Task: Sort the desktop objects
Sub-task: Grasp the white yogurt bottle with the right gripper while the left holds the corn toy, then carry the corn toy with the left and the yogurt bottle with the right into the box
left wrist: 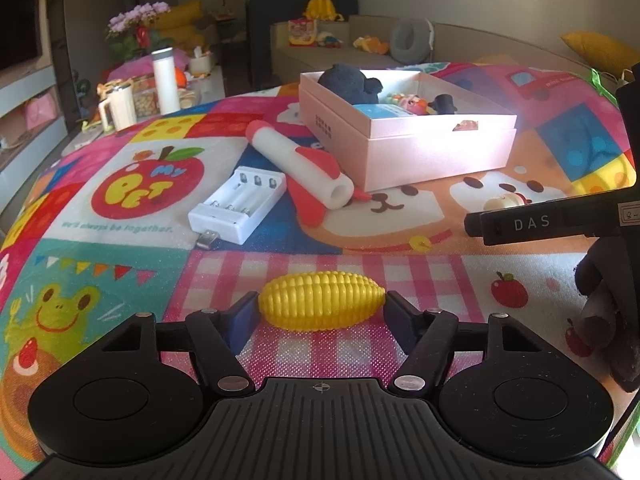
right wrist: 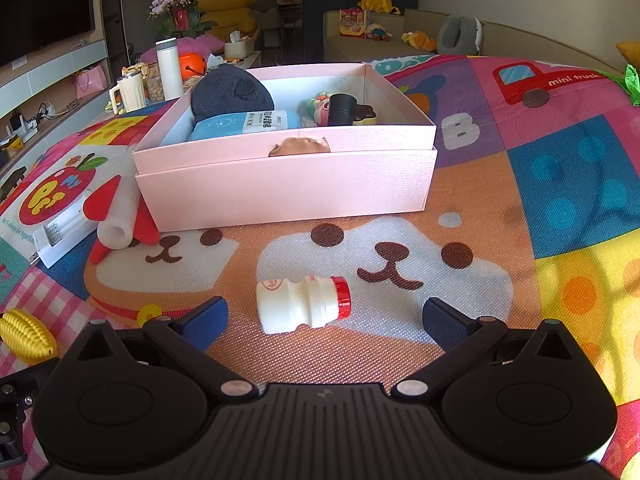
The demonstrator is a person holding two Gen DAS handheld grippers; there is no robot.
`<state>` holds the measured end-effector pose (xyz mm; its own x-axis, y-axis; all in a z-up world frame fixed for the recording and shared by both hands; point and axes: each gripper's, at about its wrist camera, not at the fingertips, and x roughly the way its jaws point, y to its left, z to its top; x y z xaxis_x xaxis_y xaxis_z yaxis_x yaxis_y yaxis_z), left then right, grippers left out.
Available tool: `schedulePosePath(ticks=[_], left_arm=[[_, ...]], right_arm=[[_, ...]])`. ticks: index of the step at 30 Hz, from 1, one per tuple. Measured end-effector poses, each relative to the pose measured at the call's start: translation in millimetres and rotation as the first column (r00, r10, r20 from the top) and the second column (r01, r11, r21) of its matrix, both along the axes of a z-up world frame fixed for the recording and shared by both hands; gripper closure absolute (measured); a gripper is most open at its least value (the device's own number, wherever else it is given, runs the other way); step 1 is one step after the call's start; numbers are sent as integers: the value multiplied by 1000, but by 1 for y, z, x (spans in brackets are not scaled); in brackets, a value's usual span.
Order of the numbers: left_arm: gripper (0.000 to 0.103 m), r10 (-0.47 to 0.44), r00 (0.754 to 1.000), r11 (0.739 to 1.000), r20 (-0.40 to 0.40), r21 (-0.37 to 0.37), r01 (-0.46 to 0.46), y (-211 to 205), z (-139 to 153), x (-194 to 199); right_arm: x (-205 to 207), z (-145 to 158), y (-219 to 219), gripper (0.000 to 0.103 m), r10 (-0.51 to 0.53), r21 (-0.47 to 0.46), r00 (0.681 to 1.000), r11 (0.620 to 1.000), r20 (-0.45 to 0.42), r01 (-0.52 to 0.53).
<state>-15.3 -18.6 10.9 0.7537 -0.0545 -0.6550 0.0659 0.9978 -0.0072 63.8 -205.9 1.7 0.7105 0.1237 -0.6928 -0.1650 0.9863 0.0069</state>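
A yellow toy corn point(left wrist: 322, 300) lies crosswise on the pink checked patch of the play mat. My left gripper point(left wrist: 320, 311) is shut on it, one pad against each tip. In the right wrist view a small white yogurt bottle point(right wrist: 300, 304) with a red cap lies on its side on the mat. My right gripper point(right wrist: 326, 320) stands open around it, both blue pads well clear of the bottle. The pink box point(right wrist: 280, 188) behind it holds a dark plush, a blue pack and small toys. The corn point(right wrist: 26, 340) also shows at the left edge there.
A white and red foam rocket point(left wrist: 296, 160) and a white battery charger point(left wrist: 240, 208) lie left of the pink box point(left wrist: 420, 152). My right gripper's black body point(left wrist: 560, 220) reaches in from the right. Bottles and a cup point(left wrist: 116, 108) stand beyond the mat's far left edge.
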Motion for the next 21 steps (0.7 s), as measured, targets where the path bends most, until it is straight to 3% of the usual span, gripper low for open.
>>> schedulePosePath(ticks=[6, 12, 16, 21], left_arm=[[30, 0, 1000, 1000, 1, 1, 0, 1, 0, 0], [30, 0, 1000, 1000, 0, -1, 0, 1, 0, 0], [30, 0, 1000, 1000, 1, 2, 0, 0, 0, 0], [31, 3, 1000, 1000, 5, 10, -3, 2, 1, -1]], right_arm=[[-7, 2, 3, 1, 62, 7, 998, 998, 26, -62], [-13, 4, 3, 27, 79, 18, 995, 997, 60, -80], [-16, 5, 2, 51, 83, 21, 993, 996, 80, -85], [-15, 6, 3, 59, 71, 12, 994, 997, 78, -72]])
